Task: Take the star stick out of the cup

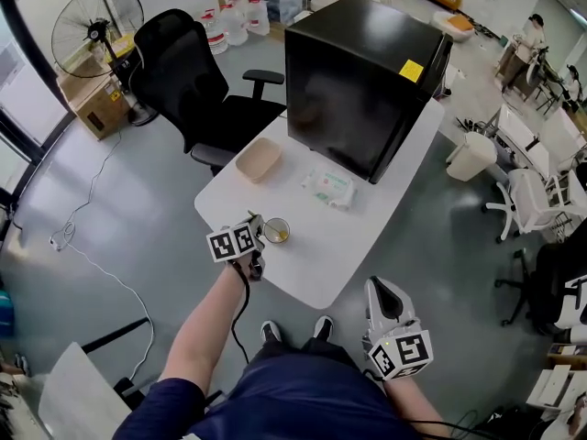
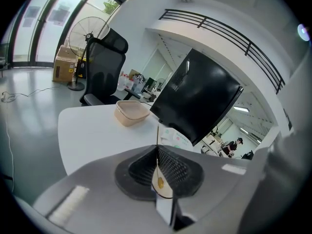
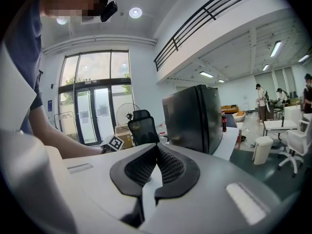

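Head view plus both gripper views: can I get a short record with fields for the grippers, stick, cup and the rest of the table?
left gripper: jaws shut on the star stick, right above the cup
star stick: upright, star end low at the cup's mouth, not yet lifted out
right gripper: jaws together, empty, low beside the person, off the table
cup: near the table's front edge
also on table: black box, beige container, wipes packet

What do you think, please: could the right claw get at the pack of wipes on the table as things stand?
Probably yes: the right claw hangs shut and empty beside the table, with only bare top between it and the pack of wipes.
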`<state>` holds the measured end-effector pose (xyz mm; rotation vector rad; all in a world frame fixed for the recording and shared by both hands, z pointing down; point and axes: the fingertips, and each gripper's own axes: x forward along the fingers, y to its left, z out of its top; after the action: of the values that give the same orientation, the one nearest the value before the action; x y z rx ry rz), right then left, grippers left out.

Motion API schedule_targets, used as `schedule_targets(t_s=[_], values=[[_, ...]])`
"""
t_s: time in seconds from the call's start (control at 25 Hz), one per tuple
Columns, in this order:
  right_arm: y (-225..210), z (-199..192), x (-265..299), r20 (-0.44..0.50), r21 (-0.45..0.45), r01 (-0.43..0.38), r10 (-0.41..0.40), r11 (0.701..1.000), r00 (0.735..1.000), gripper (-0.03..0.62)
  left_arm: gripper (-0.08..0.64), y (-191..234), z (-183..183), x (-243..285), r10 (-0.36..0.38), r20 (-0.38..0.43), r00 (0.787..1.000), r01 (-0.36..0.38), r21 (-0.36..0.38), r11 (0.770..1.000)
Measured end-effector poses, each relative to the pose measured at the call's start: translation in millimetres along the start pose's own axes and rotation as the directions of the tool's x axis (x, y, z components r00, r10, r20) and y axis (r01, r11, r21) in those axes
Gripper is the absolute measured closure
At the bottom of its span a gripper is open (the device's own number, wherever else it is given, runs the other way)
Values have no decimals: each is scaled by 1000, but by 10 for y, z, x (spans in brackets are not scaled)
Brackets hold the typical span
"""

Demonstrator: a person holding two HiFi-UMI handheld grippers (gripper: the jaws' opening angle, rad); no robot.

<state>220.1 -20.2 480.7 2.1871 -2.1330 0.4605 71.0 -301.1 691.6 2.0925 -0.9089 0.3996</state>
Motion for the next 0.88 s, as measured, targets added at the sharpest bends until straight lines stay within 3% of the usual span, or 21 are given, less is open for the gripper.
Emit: schedule_targets(t_s=[0.52,0.88], values=[[146,-34,38,-27,-23,-102,101,995,995,586,551,-104,220,-439,-21,129,991,29,-63,998],[290,-56,117,-41,-29,-219,217,975,975,586,551,-380,442,-874,-43,241,970,63,-76,995]])
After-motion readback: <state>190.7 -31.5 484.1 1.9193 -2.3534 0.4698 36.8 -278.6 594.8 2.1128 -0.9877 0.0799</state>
